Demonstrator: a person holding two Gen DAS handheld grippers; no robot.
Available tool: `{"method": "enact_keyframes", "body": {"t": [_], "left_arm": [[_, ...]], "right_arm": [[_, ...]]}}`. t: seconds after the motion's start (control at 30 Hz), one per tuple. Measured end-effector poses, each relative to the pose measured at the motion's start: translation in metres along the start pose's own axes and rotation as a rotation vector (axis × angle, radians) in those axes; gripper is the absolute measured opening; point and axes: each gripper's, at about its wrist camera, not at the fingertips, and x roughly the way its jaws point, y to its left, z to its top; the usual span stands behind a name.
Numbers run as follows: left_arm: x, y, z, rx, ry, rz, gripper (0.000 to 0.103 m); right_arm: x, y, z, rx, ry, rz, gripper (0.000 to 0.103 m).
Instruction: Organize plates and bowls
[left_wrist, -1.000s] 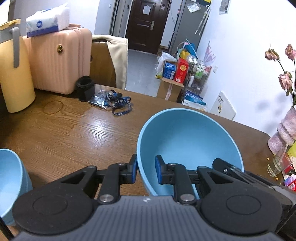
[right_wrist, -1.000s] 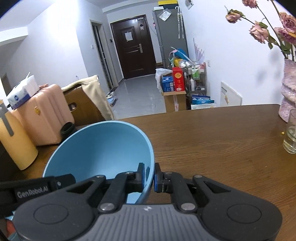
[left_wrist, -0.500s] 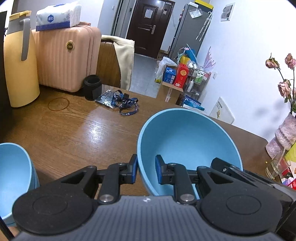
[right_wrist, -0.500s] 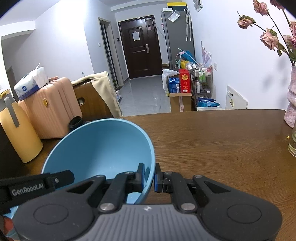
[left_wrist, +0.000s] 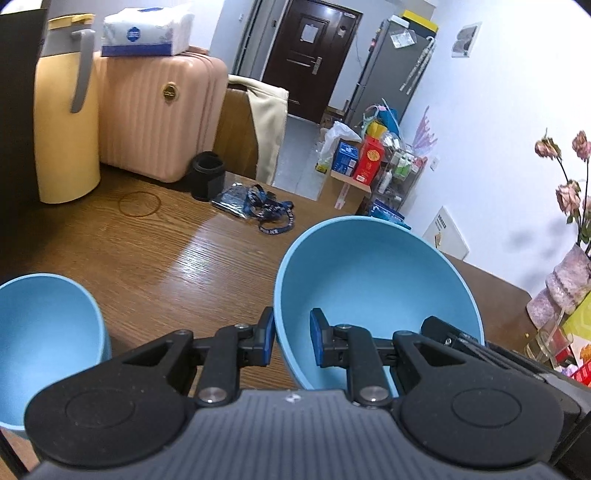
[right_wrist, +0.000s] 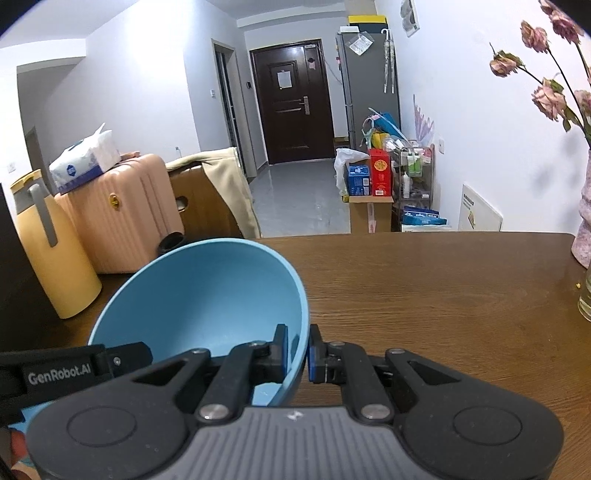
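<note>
Blue bowl (left_wrist: 373, 295) was held tilted above the table (left_wrist: 155, 266), carried between both tongs at once. Left tongs (left_wrist: 291, 338) straddled its near rim, one pad outside the wall, one inside; a small gap showed at the inner pad, so the clamp looked light but set on the rim. Right tongs (right_wrist: 297, 352) were pinched tight on the opposite rim, pads pressed to the wall from both sides. In the left wrist view the body of the right tool showed inside the bowl's right edge.

Second blue bowl (left_wrist: 44, 332) stood upright on the table, to the left of the carried bowl and near it, mouth open.

Judgement: step in hand was the transfer of the carried bowl toward the standing one, for nesting. Next move would call for bringing it over that bowl's mouth, levelling it, lowering it in, then parting both tongs together so it dropped squarely. Yellow jug (left_wrist: 66, 122) stood well beyond the carried bowl, out of the way.
</note>
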Motion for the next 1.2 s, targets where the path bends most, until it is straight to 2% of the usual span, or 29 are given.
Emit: {"method": "enact_keyframes", "body": {"t": [0.3, 0.63, 1.2], "left_arm": [[-0.022, 0.025, 0.009, -0.064, -0.031, 0.011, 0.020], [-0.044, 0.055, 0.018, -0.133, -0.071, 0.059, 0.021], [-0.070, 0.111, 0.012, -0.237, -0.091, 0.100, 0.021]], "right_arm": [[-0.011, 0.034, 0.007, -0.048, -0.001, 0.007, 0.010], [-0.012, 0.068, 0.011, -0.070, 0.022, 0.061, 0.010], [-0.017, 0.126, 0.003, -0.120, 0.049, 0.120, 0.010]]}}
